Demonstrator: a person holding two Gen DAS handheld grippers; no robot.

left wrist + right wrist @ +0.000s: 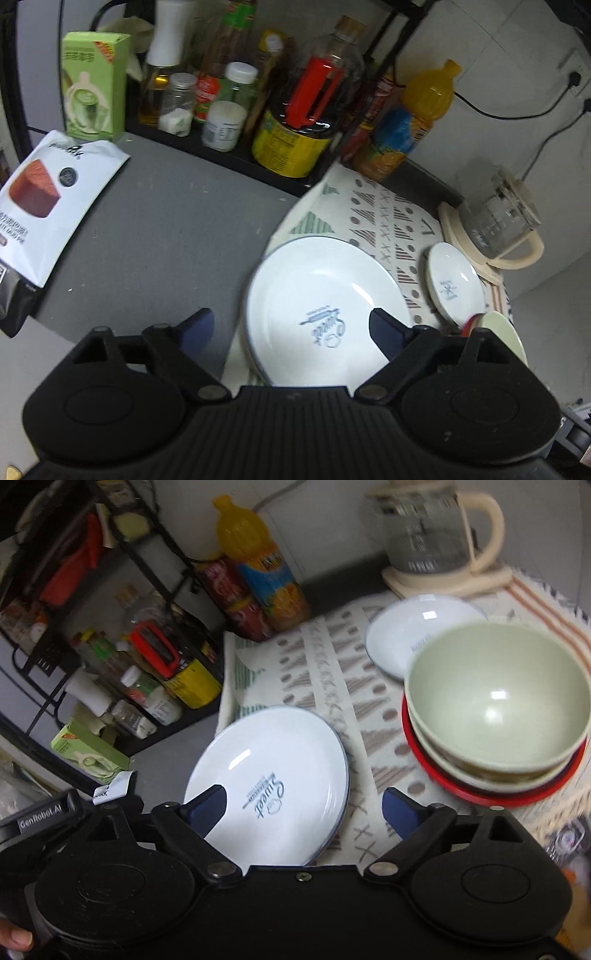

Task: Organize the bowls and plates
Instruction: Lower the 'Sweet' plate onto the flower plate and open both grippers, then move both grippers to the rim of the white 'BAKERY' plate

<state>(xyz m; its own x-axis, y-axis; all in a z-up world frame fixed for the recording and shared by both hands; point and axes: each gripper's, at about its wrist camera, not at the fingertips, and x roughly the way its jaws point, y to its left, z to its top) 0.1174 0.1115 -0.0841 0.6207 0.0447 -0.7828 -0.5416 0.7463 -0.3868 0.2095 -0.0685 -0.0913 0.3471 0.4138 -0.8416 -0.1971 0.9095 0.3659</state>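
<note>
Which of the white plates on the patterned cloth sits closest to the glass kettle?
The small white plate, lying right in front of the glass kettle. The large white plate with the "Sweet" print lies farther off, at the patterned cloth's edge.

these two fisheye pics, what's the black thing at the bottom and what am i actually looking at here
The black shape is a handheld two-finger gripper; a person holds one in each hand, and a camera on each looks forward along its fingers. One picture comes from the left gripper, the other from the right gripper. Both stand open and hold nothing.

Below them a patterned cloth lies on a grey counter. On the cloth sit a large white plate, a small white plate, and a stack of bowls on a red dish. A glass kettle stands at the back, and a black rack of bottles stands beside the cloth.
</note>
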